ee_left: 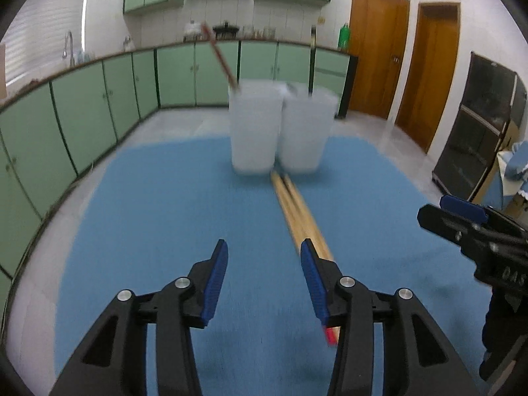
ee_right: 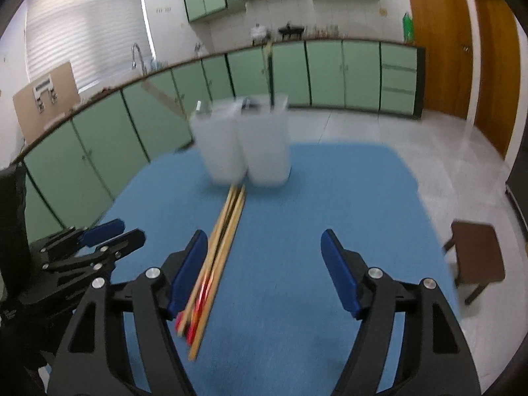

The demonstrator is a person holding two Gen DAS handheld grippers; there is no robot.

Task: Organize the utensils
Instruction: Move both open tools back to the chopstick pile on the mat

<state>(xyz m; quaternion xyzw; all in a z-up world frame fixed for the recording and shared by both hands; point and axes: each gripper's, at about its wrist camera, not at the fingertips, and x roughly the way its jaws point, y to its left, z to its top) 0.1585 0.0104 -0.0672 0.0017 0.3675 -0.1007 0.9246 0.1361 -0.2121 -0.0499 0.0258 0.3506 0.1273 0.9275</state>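
Several wooden chopsticks (ee_left: 298,213) with red ends lie in a bundle on the blue mat (ee_left: 158,217), pointing at two translucent white containers (ee_left: 255,128) side by side at the far edge. A reddish chopstick (ee_left: 219,54) leans out of the left container and a dark utensil (ee_left: 312,62) stands in the right one. My left gripper (ee_left: 264,257) is open and empty above the mat, the bundle passing under its right finger. My right gripper (ee_right: 264,247) is open and empty, the chopsticks (ee_right: 219,250) lying by its left finger. Each gripper shows at the other view's edge.
The mat (ee_right: 313,198) covers a table. A brown wooden stool (ee_right: 477,257) stands on the floor to the right. Green kitchen cabinets (ee_left: 99,109) line the far walls, and wooden doors (ee_left: 376,49) stand at the right.
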